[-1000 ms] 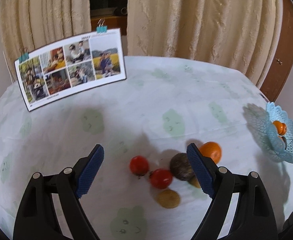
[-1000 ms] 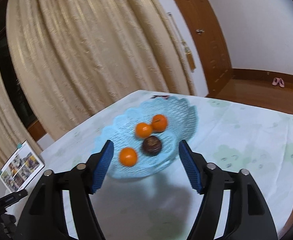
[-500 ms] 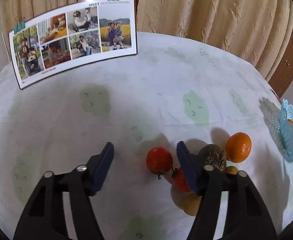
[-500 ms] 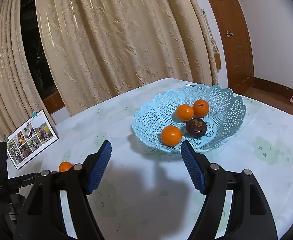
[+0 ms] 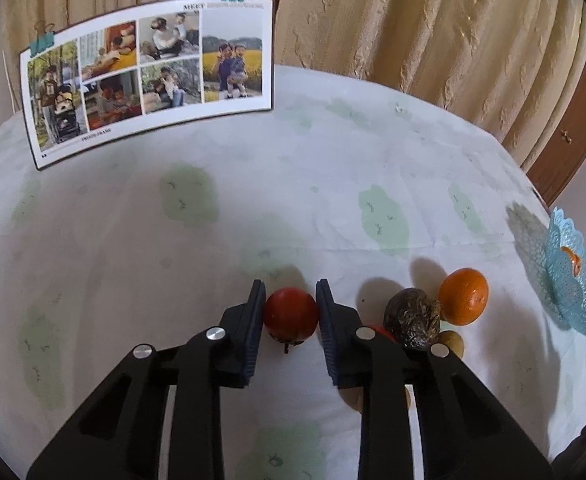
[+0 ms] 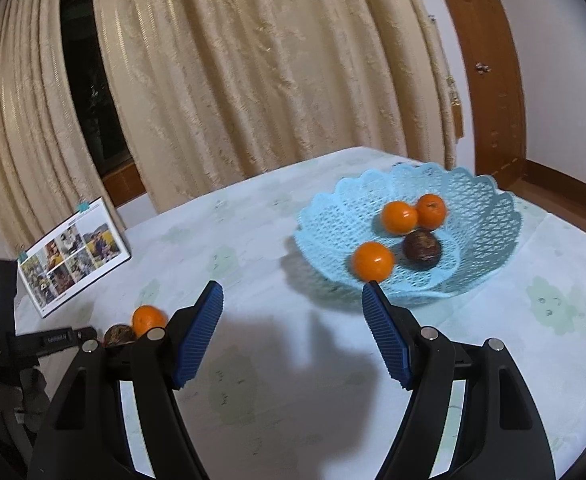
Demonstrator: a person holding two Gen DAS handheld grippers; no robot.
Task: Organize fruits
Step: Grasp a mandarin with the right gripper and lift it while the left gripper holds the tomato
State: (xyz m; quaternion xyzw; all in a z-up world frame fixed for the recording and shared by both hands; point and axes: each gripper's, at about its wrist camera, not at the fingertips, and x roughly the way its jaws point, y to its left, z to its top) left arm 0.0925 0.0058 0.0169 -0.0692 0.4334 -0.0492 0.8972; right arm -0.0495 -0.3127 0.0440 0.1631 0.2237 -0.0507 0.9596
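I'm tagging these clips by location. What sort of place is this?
Most likely a room in a home: heavy cream curtains behind a cloth-covered table, a family photo collage propped up, a wooden door frame, and a blue fruit basket.

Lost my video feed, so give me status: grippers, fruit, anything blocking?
Left gripper shut on red tomato, on the tablecloth. Right gripper open, empty, short of blue basket. Dark fruit and orange beside the tomato; nothing blocking.
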